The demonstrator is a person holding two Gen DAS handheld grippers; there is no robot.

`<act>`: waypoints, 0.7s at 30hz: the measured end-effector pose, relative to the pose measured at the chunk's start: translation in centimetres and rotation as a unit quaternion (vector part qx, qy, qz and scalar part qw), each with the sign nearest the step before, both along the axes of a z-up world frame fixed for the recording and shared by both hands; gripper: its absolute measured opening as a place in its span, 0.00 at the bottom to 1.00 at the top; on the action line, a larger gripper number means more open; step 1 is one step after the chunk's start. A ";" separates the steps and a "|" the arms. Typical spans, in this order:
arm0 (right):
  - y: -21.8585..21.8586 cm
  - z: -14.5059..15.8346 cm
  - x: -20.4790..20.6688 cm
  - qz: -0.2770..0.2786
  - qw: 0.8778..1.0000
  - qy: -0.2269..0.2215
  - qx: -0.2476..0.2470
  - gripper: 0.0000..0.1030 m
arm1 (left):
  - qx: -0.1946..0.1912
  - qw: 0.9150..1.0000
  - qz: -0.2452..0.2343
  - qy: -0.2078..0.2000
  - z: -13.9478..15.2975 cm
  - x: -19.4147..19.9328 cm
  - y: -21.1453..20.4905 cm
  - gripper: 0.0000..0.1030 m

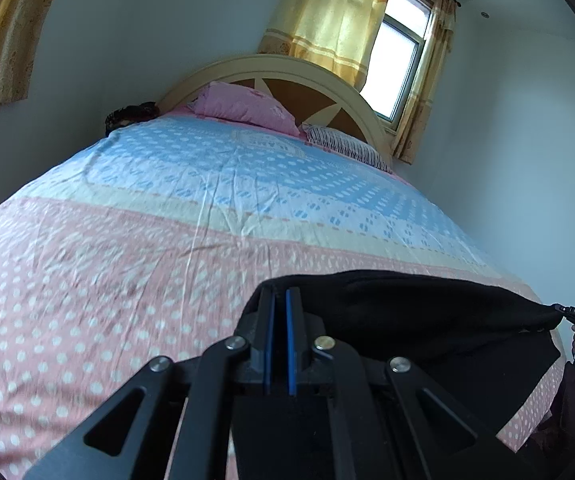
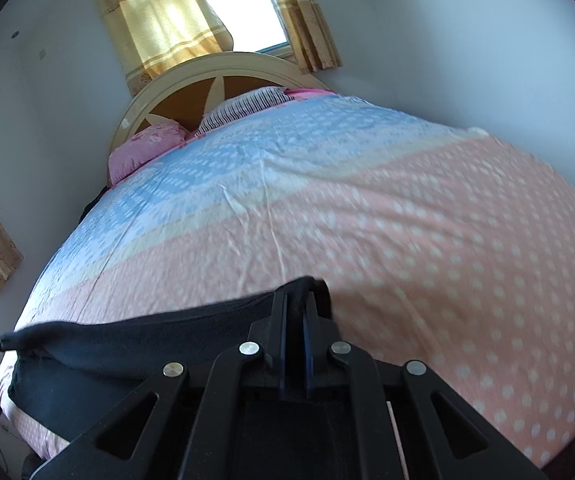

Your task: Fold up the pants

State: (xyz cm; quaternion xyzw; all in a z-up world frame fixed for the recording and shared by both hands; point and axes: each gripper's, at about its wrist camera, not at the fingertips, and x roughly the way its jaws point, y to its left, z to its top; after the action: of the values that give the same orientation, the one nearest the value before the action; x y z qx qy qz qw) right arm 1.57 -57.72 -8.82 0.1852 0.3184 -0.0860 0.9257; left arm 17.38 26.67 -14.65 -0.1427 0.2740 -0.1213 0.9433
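Observation:
The black pants [image 1: 427, 312] hang stretched between my two grippers above the near end of the bed. My left gripper [image 1: 280, 294] is shut on one end of the cloth's top edge. In the left wrist view my right gripper [image 1: 565, 310] pinches the far corner at the right. In the right wrist view my right gripper [image 2: 296, 300] is shut on the pants [image 2: 135, 340], which run off to the left. The lower part of the pants is hidden behind the gripper bodies.
The bed [image 1: 167, 240] carries a pink and blue dotted sheet [image 2: 427, 240]. A pink pillow [image 1: 243, 106] and a striped pillow [image 1: 347, 146] lie by the headboard [image 1: 287, 68]. A window with yellow curtains [image 1: 335, 20] is behind. White walls flank the bed.

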 end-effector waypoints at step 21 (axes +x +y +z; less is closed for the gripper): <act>11.6 4.9 -3.9 0.104 0.987 0.012 -0.125 0.69 | 0.034 0.998 0.001 0.049 -4.5 -5.5 0.9 0.16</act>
State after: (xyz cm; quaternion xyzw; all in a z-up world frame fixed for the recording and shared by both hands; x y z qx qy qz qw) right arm -2.30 -46.13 -3.92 0.0326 0.3337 -0.0307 0.9416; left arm 11.93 27.54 -19.20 -0.1168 0.3237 -0.1043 0.9331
